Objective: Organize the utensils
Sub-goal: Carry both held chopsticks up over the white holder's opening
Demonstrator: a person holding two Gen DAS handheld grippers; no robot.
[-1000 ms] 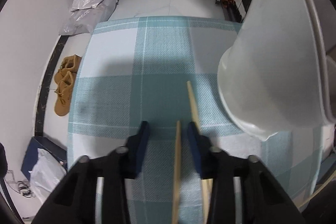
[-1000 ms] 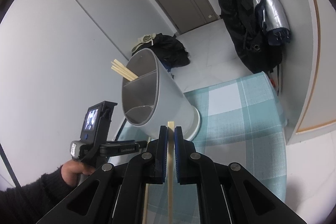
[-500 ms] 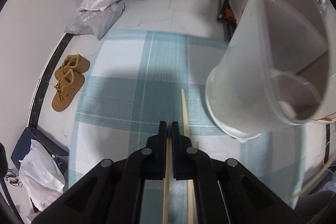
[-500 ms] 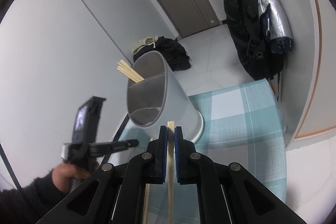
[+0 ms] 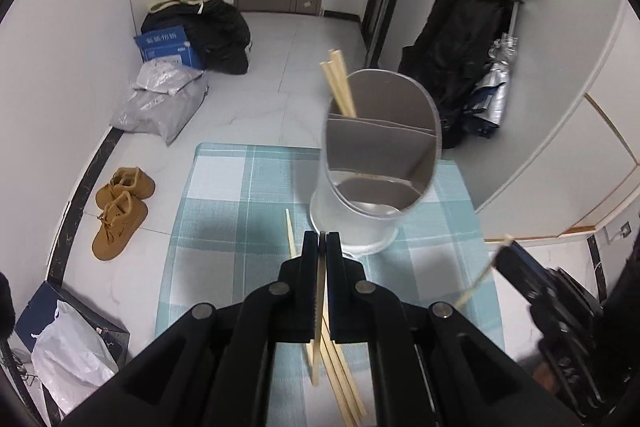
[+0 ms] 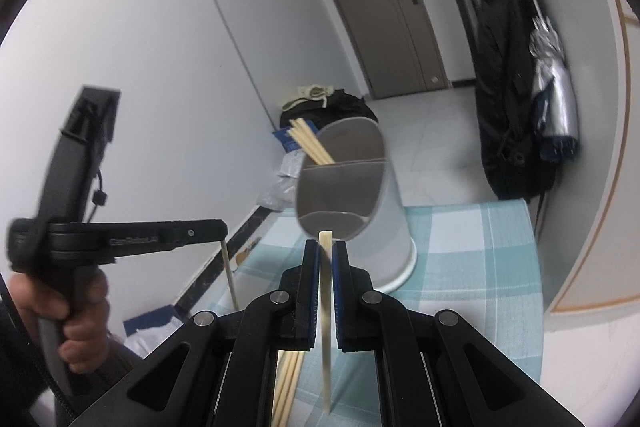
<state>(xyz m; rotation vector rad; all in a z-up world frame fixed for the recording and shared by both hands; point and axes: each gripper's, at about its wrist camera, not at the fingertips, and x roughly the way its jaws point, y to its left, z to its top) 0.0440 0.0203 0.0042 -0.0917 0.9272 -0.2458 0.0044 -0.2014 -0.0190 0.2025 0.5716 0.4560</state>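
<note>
A grey divided utensil holder [image 5: 376, 167] stands on the checked cloth, with several wooden chopsticks [image 5: 340, 87] in its back compartment; it also shows in the right wrist view [image 6: 352, 195]. My left gripper [image 5: 322, 239] is shut on one chopstick [image 5: 317, 347], lifted above the cloth just in front of the holder. My right gripper [image 6: 326, 247] is shut on another chopstick [image 6: 326, 327], held upright before the holder's mouth. Loose chopsticks [image 5: 340, 379] lie on the cloth beneath. The right gripper also shows at the right in the left wrist view [image 5: 516, 259].
The teal checked tablecloth [image 5: 224, 211] covers a small table. On the floor are brown shoes [image 5: 120, 211], bags [image 5: 160, 99] and a blue box [image 5: 168, 47]. Dark coats [image 5: 460, 39] hang at the right. The left gripper's body [image 6: 120, 231] is near my right one.
My left gripper shut on a chopstick and lifted it off the cloth, backing away from the holder. My right gripper kept its chopstick and moved slightly.
</note>
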